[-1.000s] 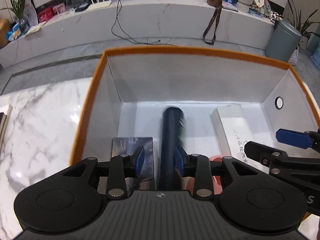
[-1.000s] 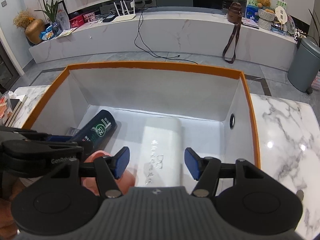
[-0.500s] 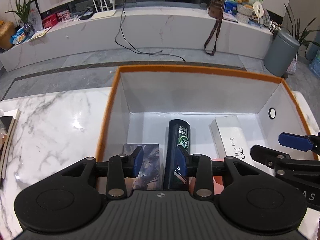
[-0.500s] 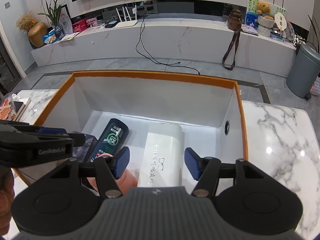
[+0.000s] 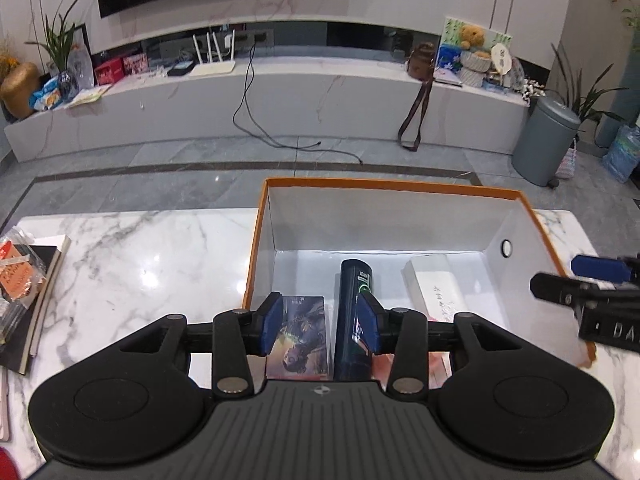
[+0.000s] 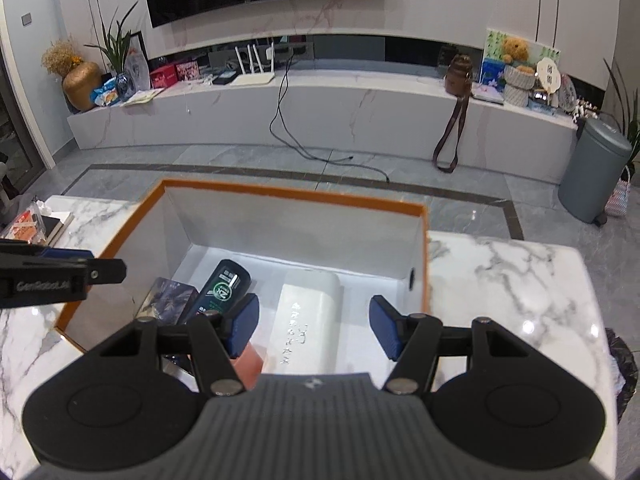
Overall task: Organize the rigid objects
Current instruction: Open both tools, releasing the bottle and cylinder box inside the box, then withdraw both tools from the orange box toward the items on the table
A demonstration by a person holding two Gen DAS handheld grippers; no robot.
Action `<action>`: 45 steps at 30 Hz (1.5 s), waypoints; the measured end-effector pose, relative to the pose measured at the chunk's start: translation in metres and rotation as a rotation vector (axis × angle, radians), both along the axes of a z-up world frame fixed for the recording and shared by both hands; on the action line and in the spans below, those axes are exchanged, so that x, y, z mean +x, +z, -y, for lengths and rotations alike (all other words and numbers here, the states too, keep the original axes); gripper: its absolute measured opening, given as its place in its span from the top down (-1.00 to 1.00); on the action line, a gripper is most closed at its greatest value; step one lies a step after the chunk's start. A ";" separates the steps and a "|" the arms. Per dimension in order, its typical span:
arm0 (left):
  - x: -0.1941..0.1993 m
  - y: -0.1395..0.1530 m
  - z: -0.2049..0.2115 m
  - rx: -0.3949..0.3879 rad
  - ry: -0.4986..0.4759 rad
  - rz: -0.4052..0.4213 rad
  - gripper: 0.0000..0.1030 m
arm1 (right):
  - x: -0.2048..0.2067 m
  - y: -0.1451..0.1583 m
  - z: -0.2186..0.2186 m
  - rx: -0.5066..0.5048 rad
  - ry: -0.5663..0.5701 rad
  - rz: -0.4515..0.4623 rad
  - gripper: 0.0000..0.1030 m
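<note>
Both tools have drawn back and up from the orange-rimmed box (image 5: 400, 186) — the left hand-held gripper (image 5: 320, 322), a second ago closed on the dark bottle (image 5: 354, 304), now stands spread, the bottle lying free on the box floor; the right hand-held gripper (image 6: 314, 328) pulled back too.

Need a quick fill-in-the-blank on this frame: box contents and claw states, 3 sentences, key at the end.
1. The box with white walls has a rim coloured ____.
2. In the box, the dark bottle lies between the picture card and the ____ case.
3. The left claw and the right claw both have their jaws ____, gripping nothing.

Missing words: orange; white; open
</note>
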State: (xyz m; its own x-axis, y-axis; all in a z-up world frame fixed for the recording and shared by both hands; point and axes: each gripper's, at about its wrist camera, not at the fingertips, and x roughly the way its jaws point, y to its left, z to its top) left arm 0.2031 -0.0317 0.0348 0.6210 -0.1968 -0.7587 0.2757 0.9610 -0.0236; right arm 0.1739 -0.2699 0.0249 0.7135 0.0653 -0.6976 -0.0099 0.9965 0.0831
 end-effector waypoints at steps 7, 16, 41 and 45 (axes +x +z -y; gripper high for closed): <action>-0.032 0.009 -0.012 0.014 0.009 0.051 0.02 | -0.031 0.021 0.003 -0.026 0.036 0.036 -0.19; -0.072 0.014 -0.030 -0.023 0.052 0.103 -0.55 | -0.083 0.020 0.014 -0.100 0.098 0.029 -0.21; -0.148 -0.064 -0.002 0.015 -0.051 -0.034 -0.71 | -0.190 -0.034 0.049 -0.243 0.111 -0.051 -0.43; -0.150 -0.066 0.010 0.003 -0.076 -0.034 -0.71 | -0.187 -0.038 0.053 -0.239 0.107 -0.055 -0.44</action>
State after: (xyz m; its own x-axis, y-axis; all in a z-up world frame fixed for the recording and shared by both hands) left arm 0.0534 -0.0416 -0.0310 0.5783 -0.2403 -0.7796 0.3469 0.9374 -0.0316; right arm -0.0132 -0.3229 -0.0136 0.6718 -0.0328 -0.7400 -0.1186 0.9814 -0.1512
